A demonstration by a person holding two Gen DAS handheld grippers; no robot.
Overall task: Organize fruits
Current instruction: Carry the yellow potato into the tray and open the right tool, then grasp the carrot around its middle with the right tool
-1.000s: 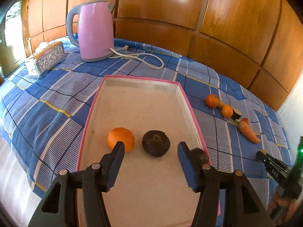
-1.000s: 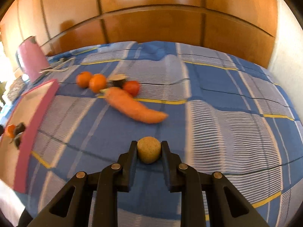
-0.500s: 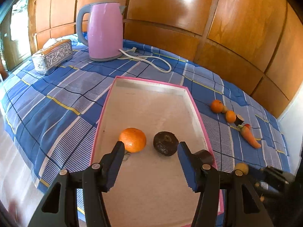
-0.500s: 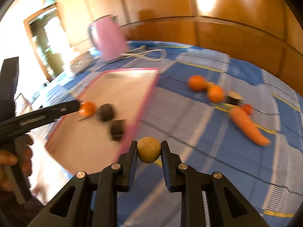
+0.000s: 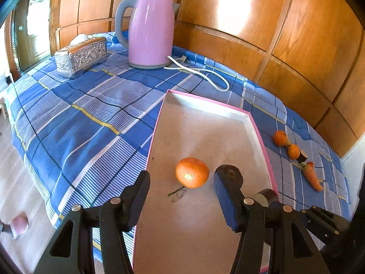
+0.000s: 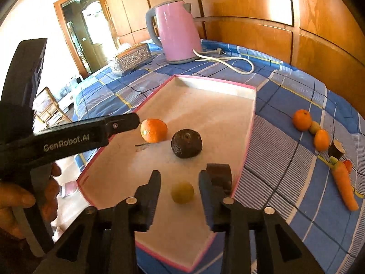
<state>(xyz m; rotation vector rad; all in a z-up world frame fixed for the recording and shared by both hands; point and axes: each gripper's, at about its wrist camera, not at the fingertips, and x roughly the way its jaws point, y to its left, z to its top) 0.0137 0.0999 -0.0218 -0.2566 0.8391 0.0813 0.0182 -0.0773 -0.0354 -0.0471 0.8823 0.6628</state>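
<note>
- Right view only: right gripper (image 6: 180, 180), jaws just opening, yellow fruit (image 6: 182, 192) loose between them in tray (image 6: 248, 123).
- Left view: left gripper (image 5: 182, 196) part-open, empty; orange (image 5: 192, 172) beyond.

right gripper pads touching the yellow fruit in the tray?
Apart. Right wrist view: right gripper jaws have just opened; gaps show both sides of the yellow fruit.

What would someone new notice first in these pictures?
Probably the pink kettle at the back of the blue checked cloth. Next, the pink-rimmed tray holding an orange, a dark fruit and a small yellowish fruit lying free between the right gripper's open fingers.
</note>
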